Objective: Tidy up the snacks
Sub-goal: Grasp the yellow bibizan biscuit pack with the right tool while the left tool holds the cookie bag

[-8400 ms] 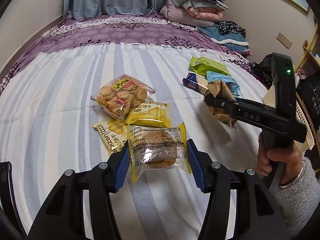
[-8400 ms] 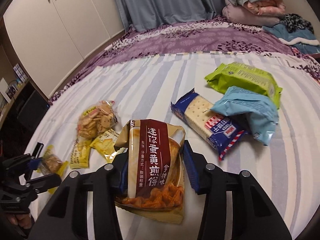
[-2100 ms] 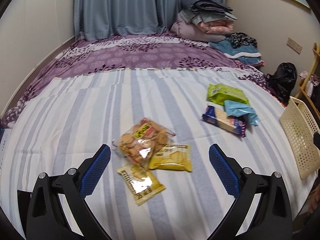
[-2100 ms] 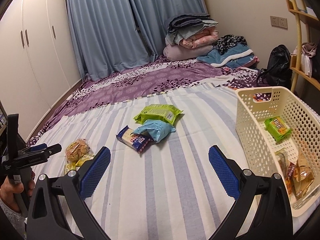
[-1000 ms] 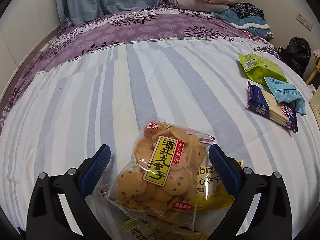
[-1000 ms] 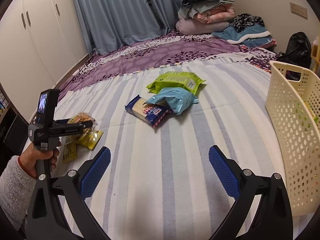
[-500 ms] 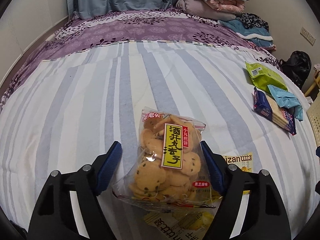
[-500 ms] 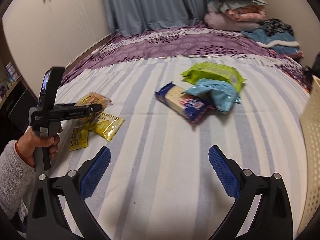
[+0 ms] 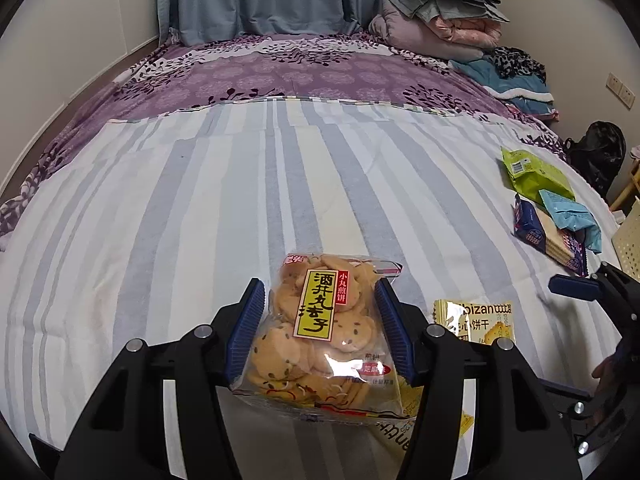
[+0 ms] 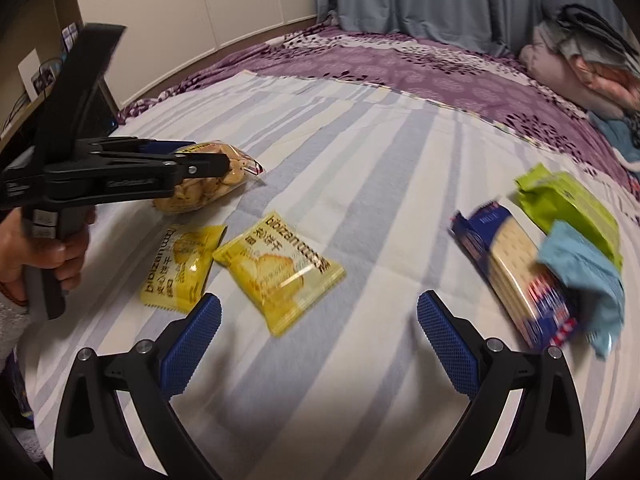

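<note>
A clear bag of small round biscuits (image 9: 320, 340) with a yellow label sits between the blue pads of my left gripper (image 9: 319, 286). The jaws are closing and the pads press on its sides. In the right wrist view the same bag (image 10: 200, 192) sticks out of the left gripper (image 10: 208, 162), just above the striped sheet. My right gripper (image 10: 316, 320) hovers open and holds nothing, just short of a yellow biscuit packet (image 10: 280, 272). A second yellow packet (image 10: 180, 264) lies to its left. One packet (image 9: 476, 320) shows right of the left gripper.
A dark blue cracker pack (image 10: 516, 276), a light blue bag (image 10: 580, 276) and a green bag (image 10: 568, 200) lie together at the right. A cream basket's edge (image 9: 630, 236) shows at the far right. Folded bedding (image 9: 440, 12) is piled at the bed's far end.
My left jaws closed from wide apart onto the biscuit bag. My right gripper swung left and down from the basket side to just over the yellow packets.
</note>
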A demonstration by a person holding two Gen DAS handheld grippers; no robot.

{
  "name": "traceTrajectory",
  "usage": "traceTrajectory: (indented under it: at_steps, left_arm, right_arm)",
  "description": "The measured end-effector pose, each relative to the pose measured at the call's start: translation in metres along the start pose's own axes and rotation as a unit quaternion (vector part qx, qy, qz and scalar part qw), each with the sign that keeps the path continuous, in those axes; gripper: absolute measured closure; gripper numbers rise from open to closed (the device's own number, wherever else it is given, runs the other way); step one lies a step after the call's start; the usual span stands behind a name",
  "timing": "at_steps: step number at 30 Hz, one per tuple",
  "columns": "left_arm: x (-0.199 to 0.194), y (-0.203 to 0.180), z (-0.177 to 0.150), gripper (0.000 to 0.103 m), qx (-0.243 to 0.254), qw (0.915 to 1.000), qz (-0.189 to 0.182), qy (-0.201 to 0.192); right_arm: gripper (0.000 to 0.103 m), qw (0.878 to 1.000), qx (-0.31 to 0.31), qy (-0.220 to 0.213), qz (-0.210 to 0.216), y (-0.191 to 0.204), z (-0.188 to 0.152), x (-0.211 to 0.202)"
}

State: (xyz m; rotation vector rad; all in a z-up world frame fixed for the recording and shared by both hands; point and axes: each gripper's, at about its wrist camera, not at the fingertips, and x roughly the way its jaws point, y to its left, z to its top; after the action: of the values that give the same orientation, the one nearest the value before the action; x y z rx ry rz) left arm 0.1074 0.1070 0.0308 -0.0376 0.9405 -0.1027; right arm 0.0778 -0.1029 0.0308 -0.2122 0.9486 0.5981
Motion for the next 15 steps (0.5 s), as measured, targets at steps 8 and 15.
traceTrajectory:
  at_steps: [8,15]
  left_arm:
    - [-0.001,0.007,-0.005,0.042,0.001,1.0,-0.006,0.001]
    - [0.005,0.006,-0.007,0.038,-0.002,0.9999,-0.009,0.006]
  right_arm:
    - [0.005,0.997,-0.071,0.02,0.012,0.016,0.015,0.025]
    - [0.006,0.995,-0.089,0.035,0.017,0.025,0.021,0.036]
